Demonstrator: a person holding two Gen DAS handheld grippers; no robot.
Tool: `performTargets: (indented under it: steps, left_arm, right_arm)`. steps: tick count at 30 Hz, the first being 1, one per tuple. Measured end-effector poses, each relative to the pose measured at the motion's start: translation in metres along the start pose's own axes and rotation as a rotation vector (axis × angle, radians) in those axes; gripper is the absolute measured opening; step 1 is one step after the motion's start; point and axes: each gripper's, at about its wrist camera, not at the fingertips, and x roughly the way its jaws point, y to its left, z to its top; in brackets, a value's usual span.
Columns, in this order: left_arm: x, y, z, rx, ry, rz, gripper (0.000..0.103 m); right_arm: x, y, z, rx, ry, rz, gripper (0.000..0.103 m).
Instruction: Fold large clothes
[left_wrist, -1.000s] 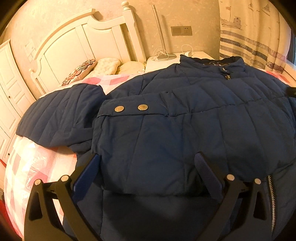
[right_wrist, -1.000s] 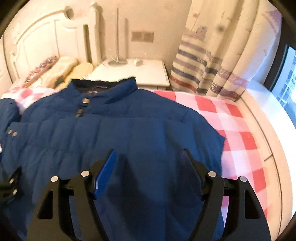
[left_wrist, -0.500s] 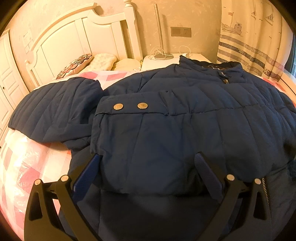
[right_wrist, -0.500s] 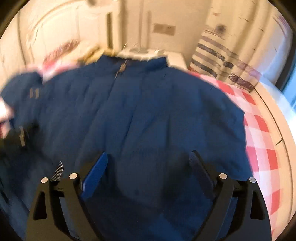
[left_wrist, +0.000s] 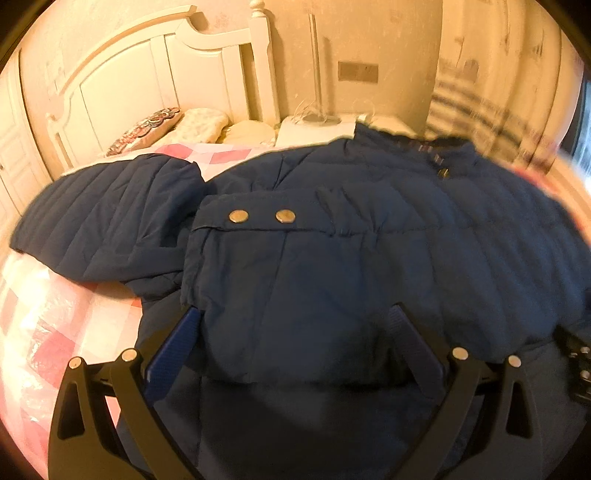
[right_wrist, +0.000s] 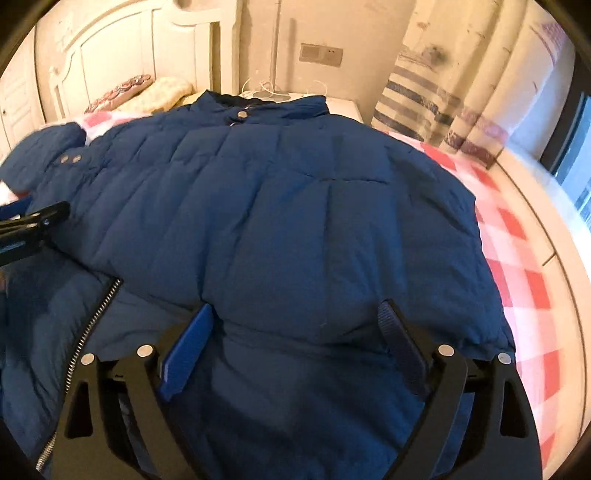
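A big blue puffy jacket (right_wrist: 288, 206) lies spread out on a bed with a pink and white checked cover (right_wrist: 517, 258). Its collar (right_wrist: 258, 105) points at the white nightstand (left_wrist: 314, 129) by the wall. One sleeve is folded across the front, and its cuff with 2 shiny snaps (left_wrist: 258, 216) lies on top of the chest. The other sleeve (left_wrist: 107, 214) sticks out to the side over the cover.

The left gripper (left_wrist: 295, 343) hovers low over the folded sleeve, with its tongs spread wide and nothing between them. The right gripper (right_wrist: 295, 339) is low over the bottom part of the jacket, and its tongs are spread wide too, pinching nothing. A zipper (right_wrist: 92, 321) runs along the open edge near it.

1 second ago the right camera looked at the jacket from farther to the side. Now it sits closer to the middle, and the left gripper shows at the left edge of its view. The left camera view has barely changed, but the curtain (left_wrist: 491, 110) side now looks blurry. The jacket itself lies the same as before.
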Motion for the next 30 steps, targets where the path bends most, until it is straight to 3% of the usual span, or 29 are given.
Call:
performTargets:
  steps: [3, 7, 9, 11, 15, 17, 22, 24, 25, 26, 28, 30]
  left_arm:
    - [-0.024, 0.042, 0.005, -0.154, -0.064, -0.066, 0.101]
    - [-0.045, 0.142, 0.012, -0.459, -0.129, -0.111, 0.101]
    - [-0.044, 0.202, 0.012, -0.611, -0.136, -0.09, 0.1]
    - [-0.038, 0.256, 0.009, -0.722, -0.119, -0.007, 0.099]
    - [-0.023, 0.332, 0.005, -0.842, -0.101, 0.1, 0.099]
    - [-0.015, 0.363, 0.002, -0.901, -0.116, 0.082, 0.099]
    - [0.007, 0.397, 0.02, -0.922, -0.12, 0.051, 0.098]
    - [0.018, 0.402, 0.03, -0.934, -0.117, 0.039, 0.085]
    - [0.022, 0.404, 0.033, -0.929, -0.113, 0.029, 0.064]
    - [0.028, 0.404, 0.038, -0.921, -0.104, 0.002, 0.035]
    - [0.033, 0.406, 0.041, -0.926, -0.112, -0.037, 0.007]
    - [0.019, 0.395, 0.047, -0.917, -0.191, -0.015, 0.005]
  right_arm:
    - [-0.001, 0.002, -0.001, -0.005, -0.003, -0.006, 0.086]
    - [-0.002, 0.003, -0.002, 0.0, -0.003, -0.001, 0.086]
    - [-0.002, 0.003, -0.002, 0.002, -0.003, 0.001, 0.086]
    - [-0.002, 0.002, -0.001, 0.006, -0.003, 0.007, 0.087]
    - [-0.002, 0.001, -0.002, 0.004, -0.003, 0.006, 0.087]
    - [-0.002, 0.001, -0.002, 0.005, -0.003, 0.006, 0.087]
    - [-0.002, 0.001, -0.002, 0.004, -0.003, 0.005, 0.087]
    - [-0.002, 0.001, -0.002, 0.005, -0.003, 0.006, 0.087]
    - [-0.002, 0.001, -0.002, 0.005, -0.003, 0.006, 0.087]
    - [-0.002, 0.001, -0.002, 0.005, -0.004, 0.006, 0.087]
    - [-0.002, 0.001, -0.002, 0.004, -0.003, 0.005, 0.087]
    - [-0.002, 0.001, -0.002, 0.006, -0.004, 0.006, 0.087]
